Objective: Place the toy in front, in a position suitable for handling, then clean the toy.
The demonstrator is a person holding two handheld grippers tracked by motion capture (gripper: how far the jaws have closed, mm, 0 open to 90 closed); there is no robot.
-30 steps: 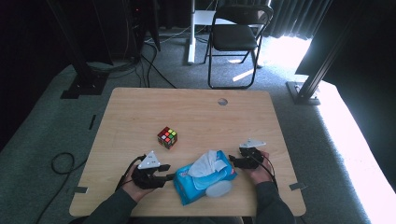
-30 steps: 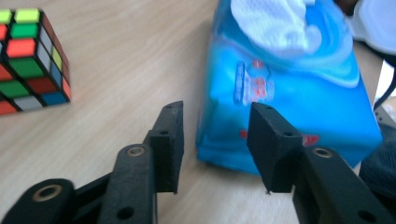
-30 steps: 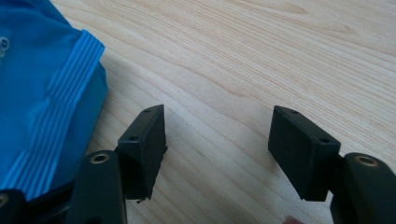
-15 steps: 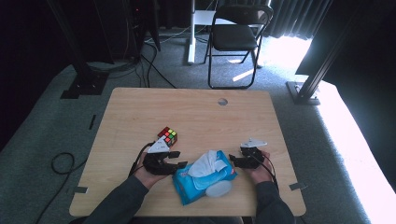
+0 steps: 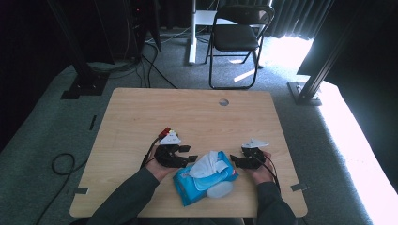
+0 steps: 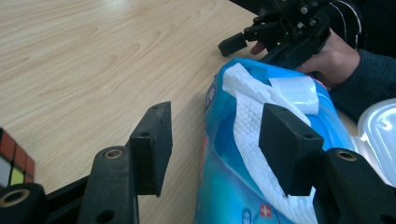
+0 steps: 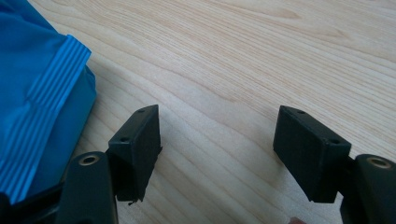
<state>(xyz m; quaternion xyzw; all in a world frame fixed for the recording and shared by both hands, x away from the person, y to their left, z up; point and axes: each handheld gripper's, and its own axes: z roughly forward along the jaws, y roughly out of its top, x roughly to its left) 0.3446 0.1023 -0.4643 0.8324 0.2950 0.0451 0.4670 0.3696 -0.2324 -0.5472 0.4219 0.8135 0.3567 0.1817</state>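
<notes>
A blue wet-wipe pack [image 5: 195, 187] lies near the table's front edge, a white wipe [image 5: 209, 164] sticking out of its top. My left gripper [image 5: 191, 153] is at the pack's left end; its jaws have just been opening. In the left gripper view this gripper [image 6: 217, 126] is open with the pack's edge [image 6: 224, 196] and the wipe [image 6: 250, 116] between the pads, unpressed. My right gripper [image 5: 233, 162] rests at the pack's right end; its jaws have also just been opening. It is open [image 7: 217, 128] over bare wood, with the pack [image 7: 37, 84] beside its left jaw.
A colour cube [image 5: 165, 132] sits just beyond the left gripper, partly hidden by its grey plate; it also shows by the left jaw [image 6: 11, 158]. The pack's clear lid [image 5: 219, 190] lies open at the front. The wooden table [image 5: 197, 112] has a hole [image 5: 224, 101] near the far edge.
My left hand has moved away from me and to the right, up to the pack's left end and in front of the cube. The right hand has stayed put.
</notes>
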